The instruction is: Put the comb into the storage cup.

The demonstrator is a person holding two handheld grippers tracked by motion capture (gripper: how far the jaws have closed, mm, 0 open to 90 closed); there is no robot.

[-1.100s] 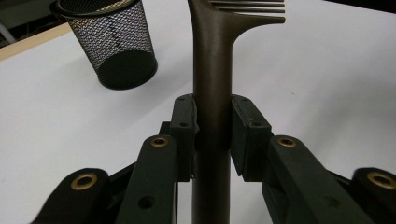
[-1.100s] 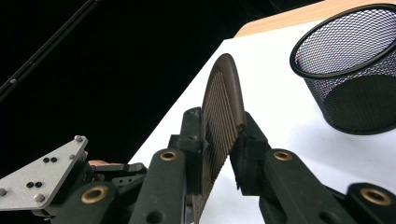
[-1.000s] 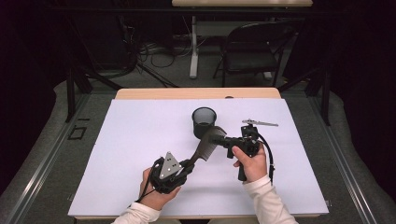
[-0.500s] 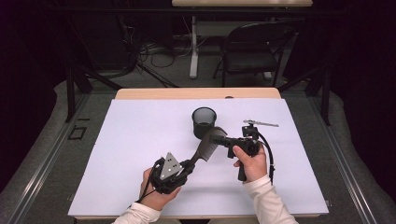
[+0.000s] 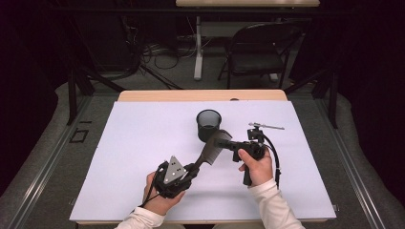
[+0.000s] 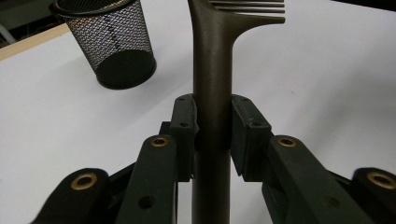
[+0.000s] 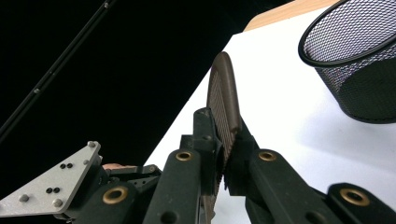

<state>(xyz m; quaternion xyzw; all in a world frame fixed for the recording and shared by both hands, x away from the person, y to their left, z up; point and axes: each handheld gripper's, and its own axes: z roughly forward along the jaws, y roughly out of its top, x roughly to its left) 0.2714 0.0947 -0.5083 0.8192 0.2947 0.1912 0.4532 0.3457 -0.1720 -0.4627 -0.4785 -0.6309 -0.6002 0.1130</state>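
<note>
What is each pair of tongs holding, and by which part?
Both hold one brown comb: left tongs clamp its handle, right tongs its toothed end.

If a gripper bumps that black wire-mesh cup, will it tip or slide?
The black wire-mesh cup looks light, being open mesh and apparently empty, so it would probably slide on the smooth white table. Standing upright and taller than wide, it may tip if bumped near the rim.
</note>
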